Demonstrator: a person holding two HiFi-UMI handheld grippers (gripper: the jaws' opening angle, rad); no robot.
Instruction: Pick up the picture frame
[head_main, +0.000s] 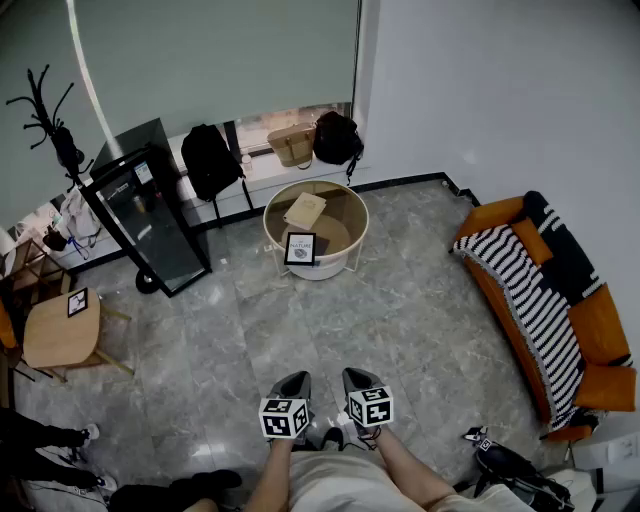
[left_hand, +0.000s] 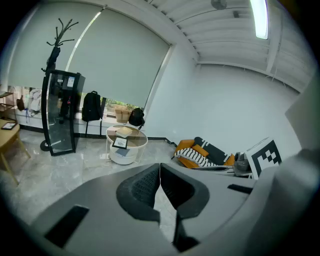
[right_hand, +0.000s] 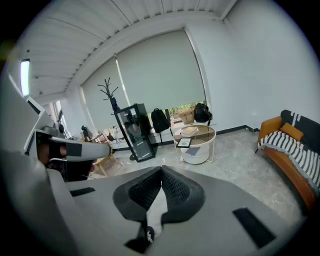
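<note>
Both grippers sit low and near, side by side over the grey marble floor (head_main: 400, 310), well apart from anything to grab. The left gripper (head_main: 293, 380) has its jaws pressed together, pads meeting at the tips with nothing between them. It's the same story on the right gripper (head_main: 360, 378): jaws closed tight and empty. Each one tilts down a little toward the floor.

Far ahead, in the middle of the room, stands the round white table (head_main: 362, 222) with its glass top. The picture frame (head_main: 300, 248), black-edged with a white print, is at the near-left edge of that table top. Just beyond it on the same top lies a tan book (head_main: 305, 210).

Off to the right runs an orange sofa (head_main: 600, 320) draped with a black-and-white striped blanket (head_main: 520, 290). Far left of the table, a black glass-fronted cabinet (head_main: 150, 215) leans on the floor. Behind the table, two black backpacks (head_main: 210, 160) and a woven bag (head_main: 291, 145) line the window sill.
</note>
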